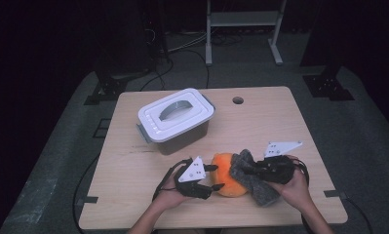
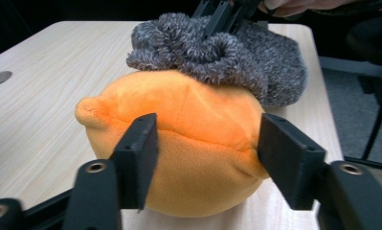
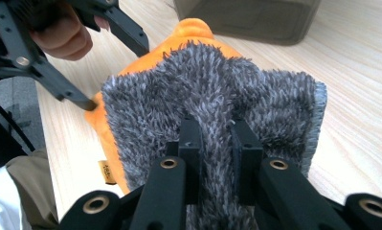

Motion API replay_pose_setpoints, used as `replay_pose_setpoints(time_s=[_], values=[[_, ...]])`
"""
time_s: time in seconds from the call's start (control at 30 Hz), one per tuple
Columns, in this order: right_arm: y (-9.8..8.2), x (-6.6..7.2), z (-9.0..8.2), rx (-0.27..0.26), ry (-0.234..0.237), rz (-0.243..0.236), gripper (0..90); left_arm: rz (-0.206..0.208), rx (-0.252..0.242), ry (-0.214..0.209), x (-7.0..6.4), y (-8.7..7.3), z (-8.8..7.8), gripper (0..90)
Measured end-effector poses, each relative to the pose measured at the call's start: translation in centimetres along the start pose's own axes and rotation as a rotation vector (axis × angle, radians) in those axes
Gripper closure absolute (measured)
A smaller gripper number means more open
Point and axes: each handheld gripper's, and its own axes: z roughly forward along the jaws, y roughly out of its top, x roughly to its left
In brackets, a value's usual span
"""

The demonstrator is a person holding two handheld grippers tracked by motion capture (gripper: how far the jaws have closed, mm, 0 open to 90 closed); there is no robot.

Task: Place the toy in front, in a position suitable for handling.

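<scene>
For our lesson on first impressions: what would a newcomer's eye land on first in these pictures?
The bright orange plush toy at the table's near edge stands out, with a fuzzy grey cloth draped over its right side. The left tool straddles the toy, and the right tool pinches a fold of the cloth. Behind sits a lidded white box.

Orange plush (image 2: pixel 198 143) between black left gripper (image 2: pixel 205 158) pads. Fuzzy grey cloth (image 3: pixel 212 100) pinched in black right gripper (image 3: pixel 216 143). White-lidded box (image 1: pixel 176 117), light wood table (image 1: pixel 260 122).
</scene>
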Motion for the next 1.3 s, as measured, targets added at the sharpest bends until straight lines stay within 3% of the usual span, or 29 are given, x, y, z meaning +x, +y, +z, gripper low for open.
replay_pose_setpoints(time_s=[0.1, 0.17, 0.33, 0.47, 0.6, 0.8, 0.9, 1.1, 1.17, 1.3], values=[[0.6, 0.9, -0.4, -0.021, -0.006, -0.02, 78.0, -0.004, -0.004, 0.005, -0.2, 0.1, 0.3, 43.9], [1.3, 2.0, -0.5, -0.05, 0.024, -0.05, 78.0, -0.002, -0.005, 0.015, -0.4, 0.3, 0.4, 44.1], [1.7, 3.6, 0.8, 0.003, 0.036, -0.12, 78.0, -0.009, 0.015, 0.036, -0.1, 0.1, 0.4, 44.0], [0.7, 3.1, 0.9, 0.028, 0.069, -0.108, 77.9, -0.021, 0.019, 0.038, 0.1, 0.0, 0.4, 43.4], [-0.2, 2.8, 0.4, 0.059, 0.073, -0.095, 78.0, -0.029, 0.019, 0.033, 0.2, 0.0, 0.4, 43.2], [0.6, 3.1, 0.2, 0.027, 0.074, -0.099, 78.0, -0.028, 0.018, 0.019, 0.2, 0.0, 0.4, 42.0], [0.5, 3.0, 0.5, 0.042, 0.084, -0.105, 78.1, -0.024, 0.028, 0.018, 0.3, -0.2, 0.2, 41.9], [-0.7, 1.8, -0.5, 0.09, 0.047, -0.1, 78.0, -0.042, 0.028, 0.012, 0.6, -0.5, 0.0, 42.1], [-0.7, 1.6, -1.0, 0.062, 0.052, -0.071, 78.1, -0.038, 0.03, 0.009, 0.6, -0.5, 0.1, 41.7], [0.2, 1.6, -1.1, 0.005, 0.05, -0.065, 78.0, -0.005, 0.038, 0.012, 0.1, -0.4, 0.2, 41.6]])
